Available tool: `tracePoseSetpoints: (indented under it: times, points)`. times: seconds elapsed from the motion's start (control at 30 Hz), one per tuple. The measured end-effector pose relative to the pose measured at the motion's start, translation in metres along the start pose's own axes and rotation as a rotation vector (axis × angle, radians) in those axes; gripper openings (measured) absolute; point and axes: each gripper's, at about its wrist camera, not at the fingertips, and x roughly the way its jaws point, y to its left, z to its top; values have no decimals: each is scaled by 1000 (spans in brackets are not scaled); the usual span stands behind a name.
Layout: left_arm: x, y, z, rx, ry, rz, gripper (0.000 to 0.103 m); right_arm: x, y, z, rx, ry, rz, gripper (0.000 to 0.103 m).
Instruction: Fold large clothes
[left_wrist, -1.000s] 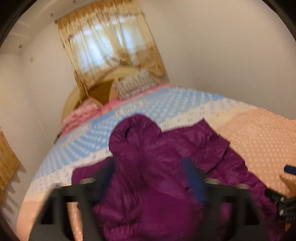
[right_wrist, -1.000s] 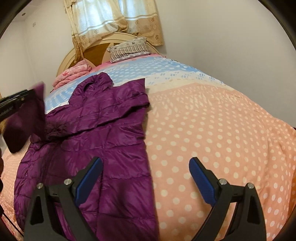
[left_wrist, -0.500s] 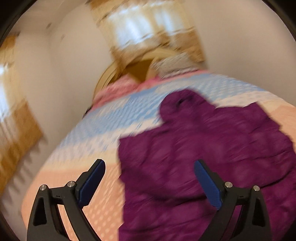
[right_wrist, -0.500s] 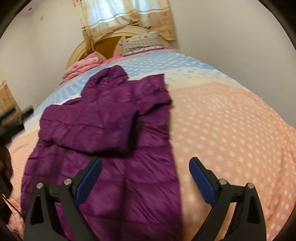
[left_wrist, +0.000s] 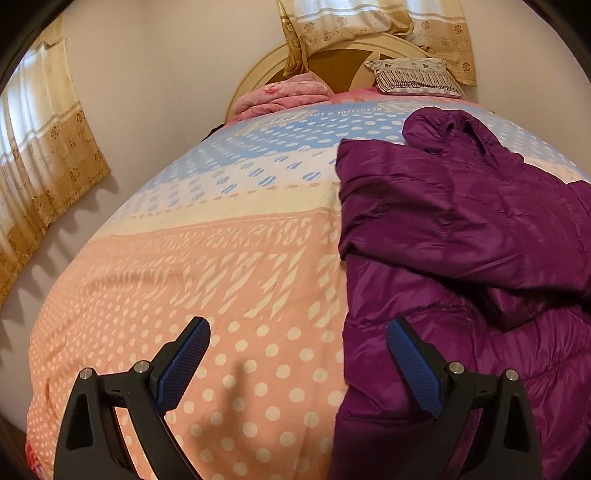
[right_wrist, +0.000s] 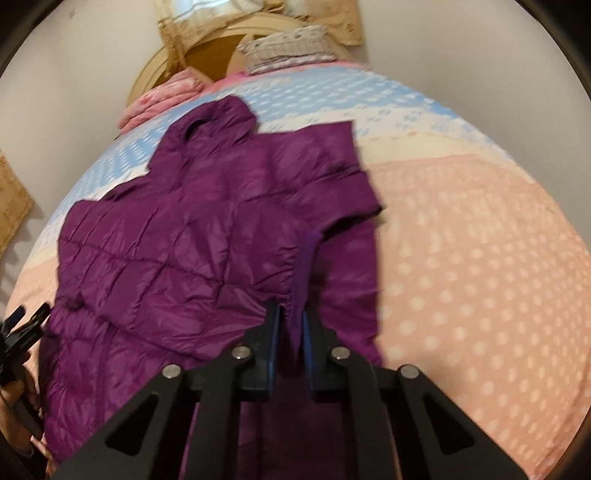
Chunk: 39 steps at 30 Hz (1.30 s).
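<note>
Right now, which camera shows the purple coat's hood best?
The left wrist view: the hood is sharp there, lying toward the headboard. The right wrist view shows the hood whole too, but blurred.

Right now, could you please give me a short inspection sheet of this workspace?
Surface: bed with polka-dot duvet, peach near, blue far.
Job's things: purple puffer jacket flat, a sleeve folded across its body.
Clutter: pink blanket and striped pillow by the headboard.
Grippers: left gripper open at the jacket's edge; right gripper closing on a jacket fold.
Cables: nothing seen.
Surroundings: curtains, plain walls.
</note>
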Motion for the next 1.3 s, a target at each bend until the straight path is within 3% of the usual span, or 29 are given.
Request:
tracePoseSetpoints:
  times: [0.17,0.2,0.23,0.27,0.37,0.47,0.53,0.57,0.63,0.7,0.8,1.03,1.13,1.3]
  points:
    - [0,0,16,-14,13,-42,97,5,-7,4,5,4,-60,14]
    - [-3,0,22,-19,7,-54,97,3,-8,7,7,-8,-83,27]
    - [-7,-2,33,-26,-9,-66,97,-1,-9,8,13,-23,-105,54]
    - [-10,-4,40,-31,-23,-78,97,-9,-11,10,30,-49,-108,60]
    - [-18,-14,70,-57,-75,-126,97,-38,-9,19,57,-151,-135,60]
    - [-10,-34,93,-65,-96,-146,97,-49,8,30,21,-199,-109,55]
    - [8,-50,101,-67,-73,-138,97,-37,23,38,-11,-182,-64,40]
    - [18,-58,102,-62,-60,-122,97,-24,27,42,-9,-154,-37,37]
    - [41,-71,99,-42,-24,-68,97,0,28,45,2,-112,-44,26]
    - [64,-75,90,-42,24,-34,97,26,25,44,22,-74,-40,24]
    - [84,-71,79,-76,71,-80,97,49,26,33,-1,-32,-67,21]
    - [89,-68,77,-94,88,-125,97,56,19,23,-19,-40,-75,20]
    - [70,-58,83,-112,49,-107,97,56,21,25,-24,-34,-77,19]
    - [29,-30,116,-177,-70,-180,97,18,25,40,-23,-97,-77,21]
